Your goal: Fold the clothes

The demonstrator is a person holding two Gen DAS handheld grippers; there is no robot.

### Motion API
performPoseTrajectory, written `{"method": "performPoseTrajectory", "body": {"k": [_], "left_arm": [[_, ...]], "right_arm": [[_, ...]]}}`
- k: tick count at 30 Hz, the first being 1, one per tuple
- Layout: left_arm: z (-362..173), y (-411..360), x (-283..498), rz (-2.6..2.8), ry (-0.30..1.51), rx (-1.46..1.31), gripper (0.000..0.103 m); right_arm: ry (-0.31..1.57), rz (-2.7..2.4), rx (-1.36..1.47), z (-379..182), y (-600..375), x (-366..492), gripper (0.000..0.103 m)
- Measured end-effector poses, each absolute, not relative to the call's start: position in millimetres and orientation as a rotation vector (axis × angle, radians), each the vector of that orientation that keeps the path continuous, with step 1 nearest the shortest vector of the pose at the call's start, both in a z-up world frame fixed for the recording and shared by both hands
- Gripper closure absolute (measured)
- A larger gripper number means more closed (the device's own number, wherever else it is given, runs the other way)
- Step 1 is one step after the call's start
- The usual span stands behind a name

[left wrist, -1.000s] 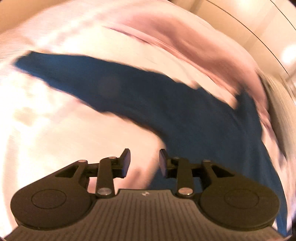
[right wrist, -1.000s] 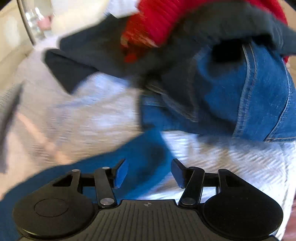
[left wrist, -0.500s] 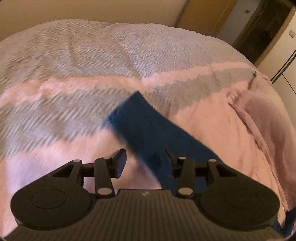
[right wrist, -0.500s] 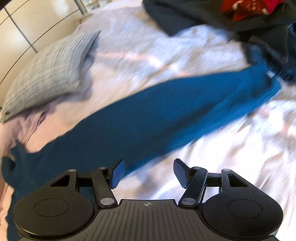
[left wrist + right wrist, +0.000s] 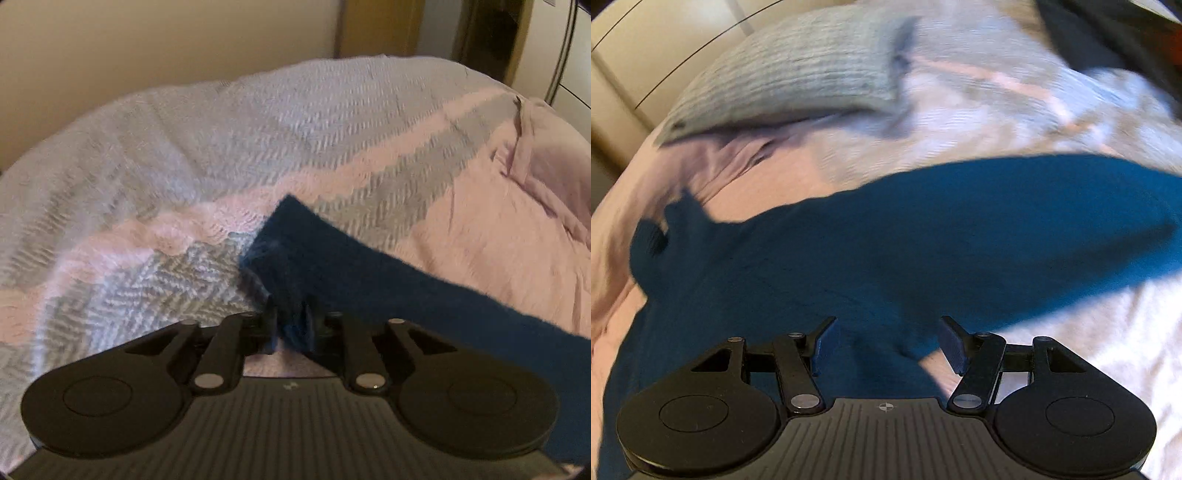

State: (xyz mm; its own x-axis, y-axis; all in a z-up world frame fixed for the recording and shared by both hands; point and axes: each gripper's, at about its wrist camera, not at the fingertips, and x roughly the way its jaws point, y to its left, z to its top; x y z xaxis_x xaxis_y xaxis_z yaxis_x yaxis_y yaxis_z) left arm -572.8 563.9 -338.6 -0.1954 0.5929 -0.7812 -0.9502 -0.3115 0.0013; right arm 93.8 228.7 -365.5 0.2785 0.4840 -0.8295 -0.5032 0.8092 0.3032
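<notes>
left gripper (image 5: 290, 325) clenched on blue sweater (image 5: 369, 273) sleeve end | right gripper (image 5: 888, 345) released, spread over sweater | bedspread (image 5: 184, 166) underneath

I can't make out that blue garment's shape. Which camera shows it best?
The right wrist view: the blue garment spreads across the bed there. The left wrist view shows only one narrow end, pinched in the left gripper.
</notes>
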Motion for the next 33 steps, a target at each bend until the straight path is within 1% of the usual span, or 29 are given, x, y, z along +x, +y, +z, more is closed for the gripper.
{"method": "performPoseTrajectory", "body": {"k": [1, 3, 5, 9, 12, 15, 18, 19, 20, 24, 25, 27, 28, 29, 30, 31, 33], "left_arm": [[-332.1, 560.2, -566.5, 1.761, 0.616, -0.886, 0.075], [-320.6, 549.7, -552.2, 1.750, 0.608, -1.009, 0.076], [-310.2, 535.0, -523.0, 1.662, 0.594, -1.075, 0.077], [-305.0, 526.1, -418.9, 1.316, 0.663, -0.975, 0.077], [-308.5, 544.0, -315.1, 1.012, 0.673, -0.851, 0.077], [-306.0, 568.7, -212.8, 0.767, 0.632, -0.797, 0.074], [-302.9, 585.9, -129.3, 0.627, 0.622, -0.762, 0.064], [-303.4, 590.4, -108.0, 0.600, 0.622, -0.751, 0.057], [-304.9, 593.9, -86.2, 0.585, 0.634, -0.745, 0.054], [-324.8, 614.8, -31.5, 0.573, 0.699, -0.771, 0.053], [-331.8, 618.6, -23.2, 0.577, 0.717, -0.779, 0.055], [-349.6, 629.7, -14.3, 0.559, 0.729, -0.806, 0.063], [-354.5, 632.4, -14.1, 0.536, 0.719, -0.804, 0.078], [-358.7, 634.6, -14.6, 0.511, 0.705, -0.799, 0.099], [-362.9, 636.7, -15.1, 0.486, 0.692, -0.794, 0.098], [-367.1, 638.9, -15.6, 0.462, 0.679, -0.789, 0.098], [-369.9, 638.9, -18.8, 0.428, 0.632, -0.712, 0.098]], "right_arm": [[1.099, 0.695, -0.026, -364.5, 232.5, 96.7, 0.041], [1.090, 0.758, -0.038, -363.3, 242.2, 106.0, 0.041], [1.084, 0.821, -0.051, -362.5, 252.8, 117.1, 0.041], [1.069, 0.948, -0.074, -361.4, 275.5, 139.3, 0.041], [1.056, 1.068, -0.076, -363.3, 310.7, 155.4, 0.041], [1.050, 1.201, -0.039, -365.0, 358.5, 169.2, 0.041], [1.069, 1.292, 0.029, -369.1, 409.2, 180.0, 0.041], [1.079, 1.307, 0.049, -371.1, 425.0, 182.7, 0.041], [1.090, 1.320, 0.065, -373.3, 440.9, 185.1, 0.041], [1.119, 1.348, 0.052, -385.5, 492.1, 188.1, 0.041], [1.132, 1.352, 0.047, -389.8, 502.8, 188.9, 0.041], [1.172, 1.346, 0.057, -402.0, 519.7, 190.7, 0.041], [1.195, 1.346, 0.069, -408.9, 525.5, 191.6, 0.041], [1.213, 1.351, 0.080, -415.2, 531.2, 192.2, 0.042], [1.214, 1.365, 0.089, -418.5, 534.8, 192.3, 0.052], [1.194, 1.373, 0.099, -417.9, 533.9, 192.7, 0.097], [1.145, 1.378, 0.146, -411.6, 525.3, 196.3, 0.099]]}}
